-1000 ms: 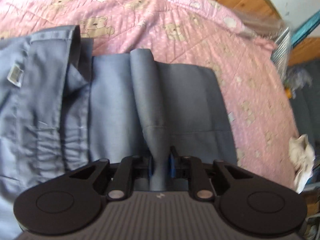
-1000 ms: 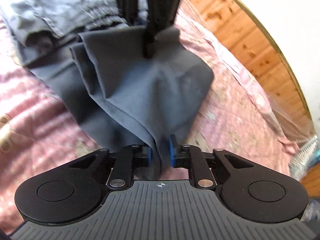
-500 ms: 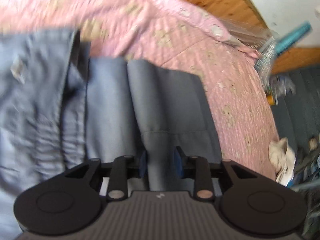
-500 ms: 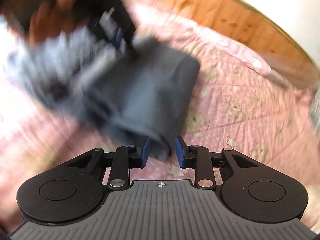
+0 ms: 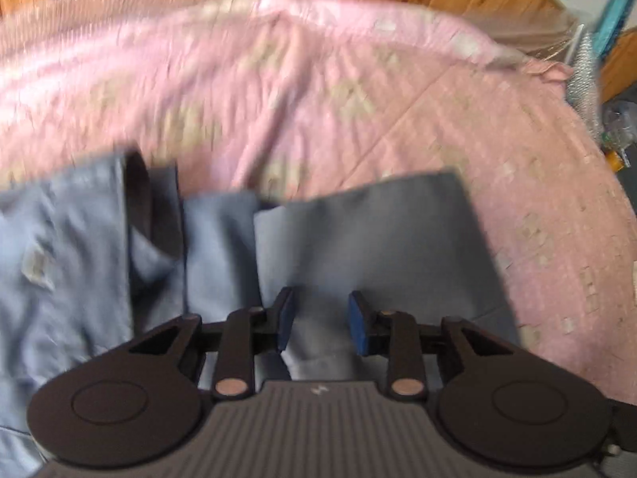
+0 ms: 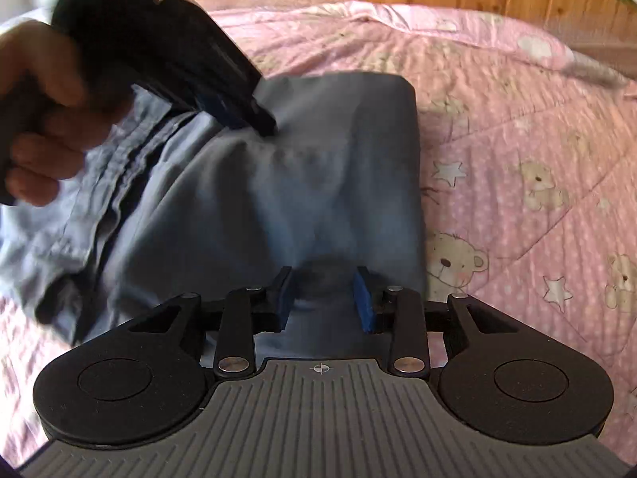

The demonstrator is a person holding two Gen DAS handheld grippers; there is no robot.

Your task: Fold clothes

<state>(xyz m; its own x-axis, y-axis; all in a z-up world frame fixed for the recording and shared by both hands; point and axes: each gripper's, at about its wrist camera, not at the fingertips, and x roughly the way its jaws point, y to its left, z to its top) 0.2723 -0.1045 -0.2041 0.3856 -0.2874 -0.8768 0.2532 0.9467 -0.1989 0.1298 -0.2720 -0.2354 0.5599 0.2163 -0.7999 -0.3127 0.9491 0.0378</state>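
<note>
Lying flat on the pink teddy-bear quilt [image 5: 398, 91] of the bed, the grey-blue folded cloth garment [image 5: 378, 239] fills the left view. The left tool [image 5: 320, 320] has its blue pads apart, with cloth between them but not pinched. In the right view, the right tool [image 6: 325, 298] is opening over the garment's near edge, pads not pressing. A hand [image 6: 43, 119] holds the left tool above the cloth.
</note>
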